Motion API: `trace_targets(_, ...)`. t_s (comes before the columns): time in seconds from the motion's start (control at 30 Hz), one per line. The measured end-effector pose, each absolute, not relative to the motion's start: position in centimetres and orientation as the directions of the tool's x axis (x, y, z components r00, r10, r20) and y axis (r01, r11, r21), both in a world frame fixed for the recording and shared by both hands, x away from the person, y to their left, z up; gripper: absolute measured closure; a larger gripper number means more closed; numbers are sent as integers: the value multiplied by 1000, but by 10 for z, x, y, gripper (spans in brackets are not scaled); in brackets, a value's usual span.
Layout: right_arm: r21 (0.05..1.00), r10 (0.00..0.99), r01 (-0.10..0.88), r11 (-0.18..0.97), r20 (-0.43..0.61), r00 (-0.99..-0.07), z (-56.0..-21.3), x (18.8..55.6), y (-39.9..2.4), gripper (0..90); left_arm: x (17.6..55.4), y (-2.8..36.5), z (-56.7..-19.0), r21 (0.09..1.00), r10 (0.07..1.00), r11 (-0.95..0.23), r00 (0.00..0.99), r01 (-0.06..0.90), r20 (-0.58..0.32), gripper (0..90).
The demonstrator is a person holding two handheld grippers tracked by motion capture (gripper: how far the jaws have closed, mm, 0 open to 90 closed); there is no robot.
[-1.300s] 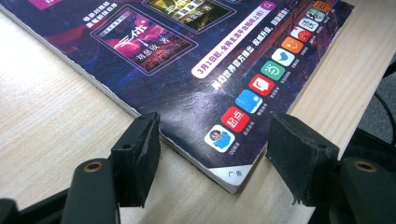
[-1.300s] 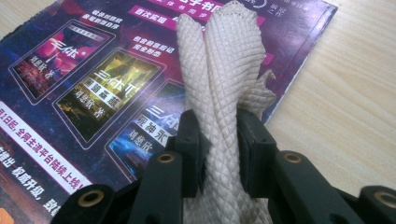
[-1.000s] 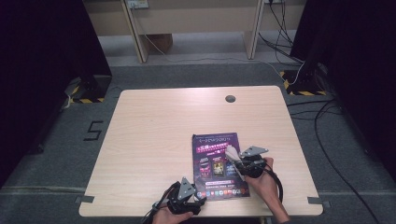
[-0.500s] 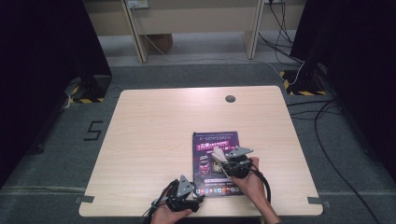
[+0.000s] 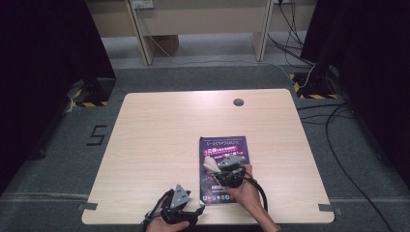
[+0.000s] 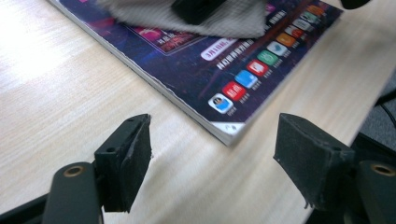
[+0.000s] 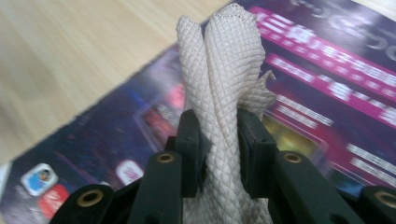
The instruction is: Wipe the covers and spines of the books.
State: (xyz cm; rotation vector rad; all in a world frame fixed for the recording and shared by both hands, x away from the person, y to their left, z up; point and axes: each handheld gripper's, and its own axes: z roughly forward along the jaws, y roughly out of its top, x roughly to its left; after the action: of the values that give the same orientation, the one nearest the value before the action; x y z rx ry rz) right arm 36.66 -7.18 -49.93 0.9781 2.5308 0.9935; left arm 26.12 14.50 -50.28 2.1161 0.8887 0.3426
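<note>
A dark purple magazine (image 5: pixel 224 164) lies flat near the table's front edge, right of centre. My right gripper (image 5: pixel 215 166) is over its cover, shut on a folded white waffle-weave cloth (image 7: pixel 223 93) that sticks up between the pads and rests on the cover (image 7: pixel 327 107). My left gripper (image 5: pixel 186 205) hovers low at the front edge, just left of the magazine's near corner (image 6: pixel 229 133). Its jaws have just been opening and stand wide apart, with only bare table between them. The cloth (image 6: pixel 187 18) and the other gripper lie farther up the cover in the left gripper view.
The light wooden table (image 5: pixel 159 145) has a round cable hole (image 5: pixel 238 102) near its far edge. Grey carpet surrounds it, with cables (image 5: pixel 333 121) on the floor to the right and desk legs beyond.
My right gripper has slid the cloth leftward across the magazine cover. The left gripper has shifted slightly and its jaws stand wider.
</note>
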Motion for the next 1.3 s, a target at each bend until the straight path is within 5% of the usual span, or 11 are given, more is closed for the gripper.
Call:
trace_targets(0.63, 675, 610, 453, 582, 7, -792, -499, 358, -54, 720, 260, 159, -500, 748, 712, -460, 702, 478, -11, 219)
trace_targets(1.3, 666, 780, 599, 444, 41, -624, -496, 359, -155, 721, 261, 160, -500, 747, 711, -462, 703, 478, -10, 219)
